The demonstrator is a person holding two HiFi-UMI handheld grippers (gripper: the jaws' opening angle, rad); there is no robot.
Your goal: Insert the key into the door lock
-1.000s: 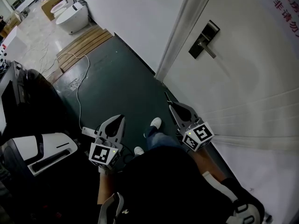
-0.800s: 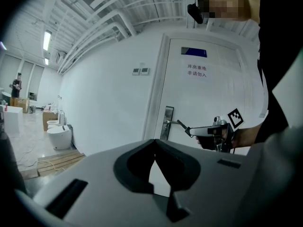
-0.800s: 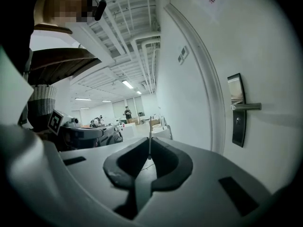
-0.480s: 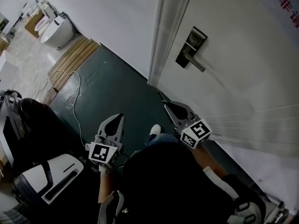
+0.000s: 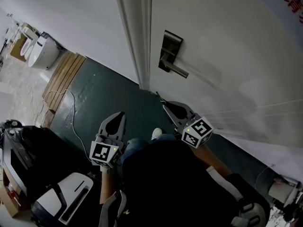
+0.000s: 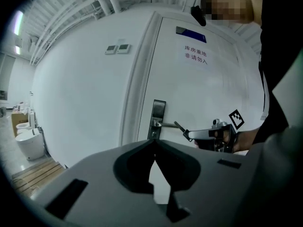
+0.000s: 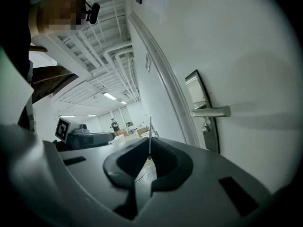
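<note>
The key [image 7: 150,132] sticks out as a thin blade from the clenched tips of the right gripper [image 7: 149,148], edge-on and pointing ahead. It is well short of the door lock [image 5: 168,51], whose plate sits at the door's [image 5: 227,56] edge, just beside the frame [image 5: 135,32]. The lever handle [image 5: 176,71] juts from the plate, and what looks like the keyhole [image 7: 205,126] lies just below it. The approach likely goes best by bringing the blade in under the lever, turning it to match the slot, and squaring it to the plate before pushing, since a tilted tip could skate off. The left gripper [image 6: 153,142], closed on nothing, hangs low and apart from the door
</note>
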